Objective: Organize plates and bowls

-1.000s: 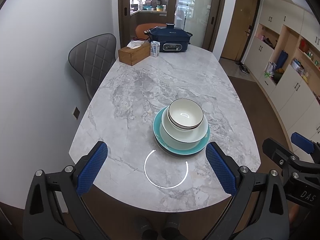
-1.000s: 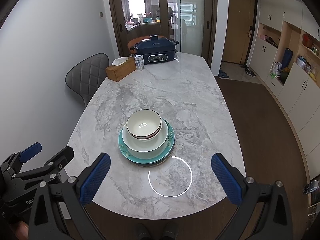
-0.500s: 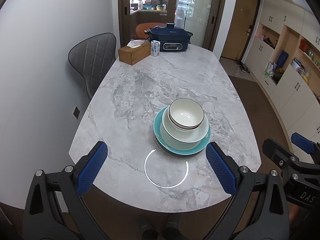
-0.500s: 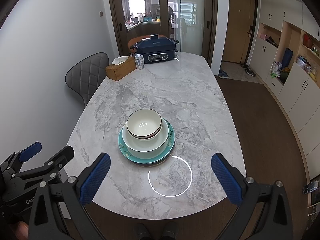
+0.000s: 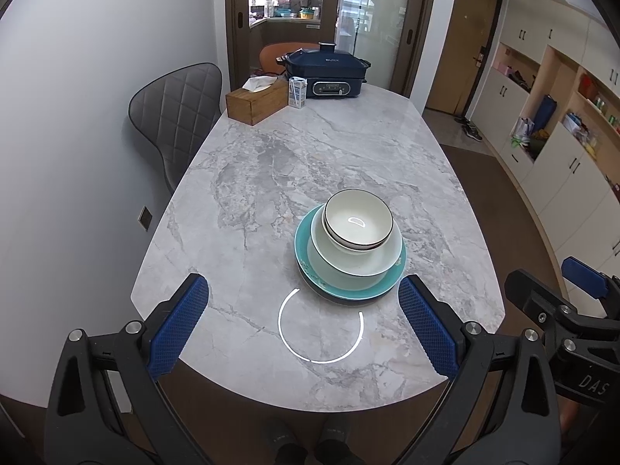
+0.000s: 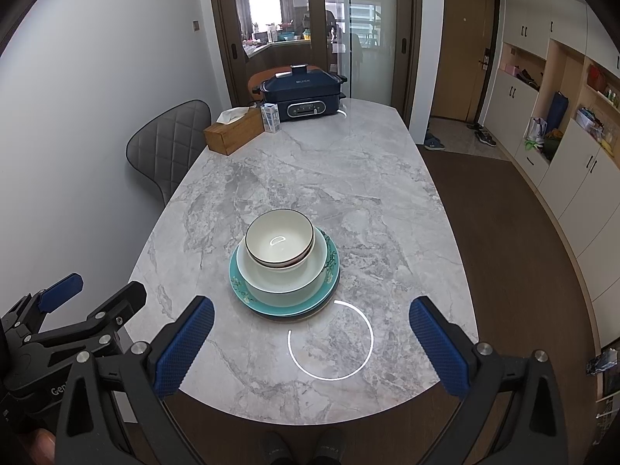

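Crockery sits in one stack near the lower middle of both views, on the marble table [image 5: 310, 147]: a small white bowl [image 5: 358, 223] with a dark rim nests in a larger pale bowl [image 5: 372, 265], which rests on a teal plate [image 5: 306, 240]. Under the plate a dark edge shows, too much hidden to say what it is. The pale bowl covers most of the teal plate; in the right wrist view only its rim and a bit of floral pattern [image 6: 329, 259] show.

The left gripper [image 5: 302, 325] hangs above the near table edge at the bottom of its frame, its blue pads wide apart and holding nothing, the stack just beyond and between them, nearer the right pad. The right gripper [image 6: 310, 343] is posed likewise, jaws spread and bare, with the stack ahead toward its left pad. Each gripper appears cut off at the other view's lower corner.

At the upper middle, on the table's far end, stand a wooden tissue box [image 5: 255, 102], a small carton [image 5: 297, 93] and a navy electric cooker [image 5: 325, 71]; a grey chair [image 5: 178, 116] sits at the left.
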{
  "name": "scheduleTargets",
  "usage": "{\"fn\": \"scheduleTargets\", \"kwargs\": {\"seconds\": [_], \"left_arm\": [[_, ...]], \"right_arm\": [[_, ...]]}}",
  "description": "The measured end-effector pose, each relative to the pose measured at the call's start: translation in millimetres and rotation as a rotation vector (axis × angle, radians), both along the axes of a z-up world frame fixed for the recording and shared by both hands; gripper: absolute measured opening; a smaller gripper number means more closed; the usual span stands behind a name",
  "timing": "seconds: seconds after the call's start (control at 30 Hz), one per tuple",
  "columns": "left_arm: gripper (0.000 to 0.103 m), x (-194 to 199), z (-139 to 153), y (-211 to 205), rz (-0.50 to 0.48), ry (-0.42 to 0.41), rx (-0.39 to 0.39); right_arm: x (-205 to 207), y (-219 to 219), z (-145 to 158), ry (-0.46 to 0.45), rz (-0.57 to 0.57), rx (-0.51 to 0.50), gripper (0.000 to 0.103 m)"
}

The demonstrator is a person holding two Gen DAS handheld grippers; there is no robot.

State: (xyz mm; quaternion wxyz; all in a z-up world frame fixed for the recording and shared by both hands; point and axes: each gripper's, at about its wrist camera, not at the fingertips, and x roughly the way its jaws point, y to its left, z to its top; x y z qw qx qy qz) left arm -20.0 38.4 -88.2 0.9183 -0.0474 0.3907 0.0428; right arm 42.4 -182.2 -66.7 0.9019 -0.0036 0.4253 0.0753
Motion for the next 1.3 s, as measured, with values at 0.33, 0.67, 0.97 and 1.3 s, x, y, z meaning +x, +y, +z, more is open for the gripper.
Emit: {"fn": "scheduleTargets", "kwargs": {"seconds": [0.33,0.67,0.97,1.3], "left_arm": [[0.1,1.9,0.5,0.7,-0.005,0.005,0.0],[0.1,6.8,-3.3,3.1,-0.006,0.01,0.009],[0.1,9.3,-4.6,7.3,-0.014,0.011,0.002],[0.1,10.4,-4.1,6.5,-0.017,0.011,0.002]], "right_arm": [[-0.9,-1.1,-5.3,0.005,0.002,0.003,0.103],[-0.5,-2.2,-7.6,0.011,0.006,0.006,0.103],[-0.6,-0.5,-10.1,0.016,0.014,0.011,0.103],[1.9,-0.4,-11.6,0.023,0.017,0.013,0.103]]}}
